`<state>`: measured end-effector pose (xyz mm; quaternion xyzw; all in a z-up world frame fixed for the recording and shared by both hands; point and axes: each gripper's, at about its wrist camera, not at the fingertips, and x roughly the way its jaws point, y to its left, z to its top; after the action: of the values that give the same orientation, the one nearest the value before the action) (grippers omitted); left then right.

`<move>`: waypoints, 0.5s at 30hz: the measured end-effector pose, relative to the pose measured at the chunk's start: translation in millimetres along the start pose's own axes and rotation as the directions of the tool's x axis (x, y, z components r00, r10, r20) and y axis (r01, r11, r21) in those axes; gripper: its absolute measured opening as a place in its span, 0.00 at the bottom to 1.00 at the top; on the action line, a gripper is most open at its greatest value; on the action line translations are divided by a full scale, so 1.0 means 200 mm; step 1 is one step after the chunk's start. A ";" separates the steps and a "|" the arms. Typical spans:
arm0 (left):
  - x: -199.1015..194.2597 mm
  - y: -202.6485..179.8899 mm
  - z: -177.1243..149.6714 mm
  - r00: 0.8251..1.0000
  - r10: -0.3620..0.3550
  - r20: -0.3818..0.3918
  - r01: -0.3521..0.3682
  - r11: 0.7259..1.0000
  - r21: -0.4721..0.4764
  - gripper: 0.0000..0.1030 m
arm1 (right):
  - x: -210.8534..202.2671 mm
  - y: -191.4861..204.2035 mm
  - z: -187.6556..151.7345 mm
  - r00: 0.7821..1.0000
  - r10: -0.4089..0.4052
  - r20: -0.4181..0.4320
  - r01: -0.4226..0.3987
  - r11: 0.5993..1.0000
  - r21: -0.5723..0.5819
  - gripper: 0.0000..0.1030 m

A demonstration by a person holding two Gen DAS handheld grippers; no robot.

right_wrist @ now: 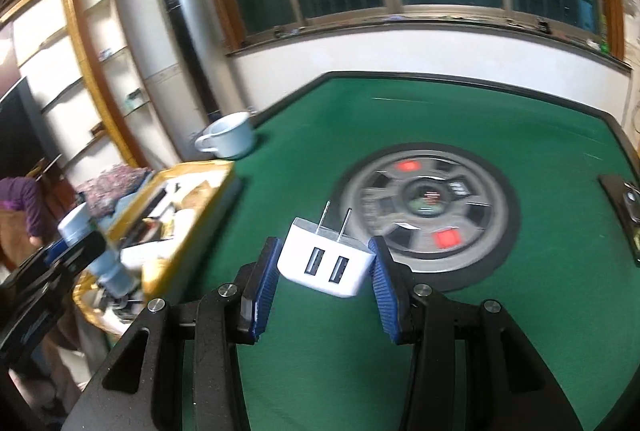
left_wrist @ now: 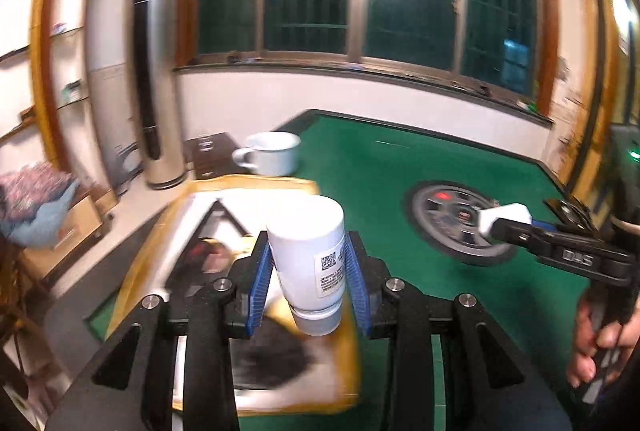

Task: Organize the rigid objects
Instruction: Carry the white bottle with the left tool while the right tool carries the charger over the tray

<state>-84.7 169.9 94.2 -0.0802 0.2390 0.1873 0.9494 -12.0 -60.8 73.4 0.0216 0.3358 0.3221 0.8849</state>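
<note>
My left gripper (left_wrist: 308, 267) is shut on a white plastic bottle (left_wrist: 310, 255) with a label and a grey cap, held upside down above a yellow-rimmed tray (left_wrist: 152, 255) at the table's left edge. In the right wrist view the bottle (right_wrist: 90, 247) shows at the far left over the tray (right_wrist: 200, 207). My right gripper (right_wrist: 324, 263) is shut on a white two-port USB charger (right_wrist: 326, 261), prongs pointing forward, held above the green table. The charger also shows in the left wrist view (left_wrist: 502, 217).
A white enamel mug (left_wrist: 272, 153) stands on the green felt table (left_wrist: 380, 171) behind the tray. A round grey control dial (right_wrist: 428, 207) sits in the table's middle. A dark panel (right_wrist: 624, 207) is at the right edge. A tall silver appliance (left_wrist: 152, 71) stands left.
</note>
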 end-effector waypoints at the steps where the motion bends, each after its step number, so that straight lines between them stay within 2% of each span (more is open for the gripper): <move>1: 0.00 0.06 -0.01 1.000 0.016 -0.001 -0.016 1.000 -0.023 0.32 | 0.02 0.04 0.00 1.000 0.017 -0.006 -0.017 1.000 -0.003 0.39; 5: 0.03 0.26 -0.04 0.997 0.076 -0.018 -0.077 0.993 -0.090 0.32 | 0.11 0.23 0.03 0.996 0.079 -0.037 -0.080 0.996 -0.030 0.39; 8: 0.06 0.35 -0.08 0.995 0.094 -0.046 -0.098 0.989 -0.114 0.32 | 0.19 0.38 0.06 0.992 0.108 -0.060 -0.112 0.991 -0.068 0.39; 11: 0.11 0.39 -0.10 0.994 0.080 -0.069 -0.088 0.989 -0.121 0.32 | 0.29 0.55 0.09 0.988 0.128 -0.091 -0.138 0.984 -0.112 0.39; 15: 0.18 0.37 -0.08 0.992 0.048 -0.113 -0.057 0.995 -0.081 0.32 | 0.47 0.76 0.17 0.979 0.133 -0.156 -0.157 0.976 -0.152 0.39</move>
<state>-91.1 244.7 57.5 -0.1241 0.2852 0.2175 0.9252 -22.0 120.2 82.3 -0.0502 0.3693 0.4130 0.8310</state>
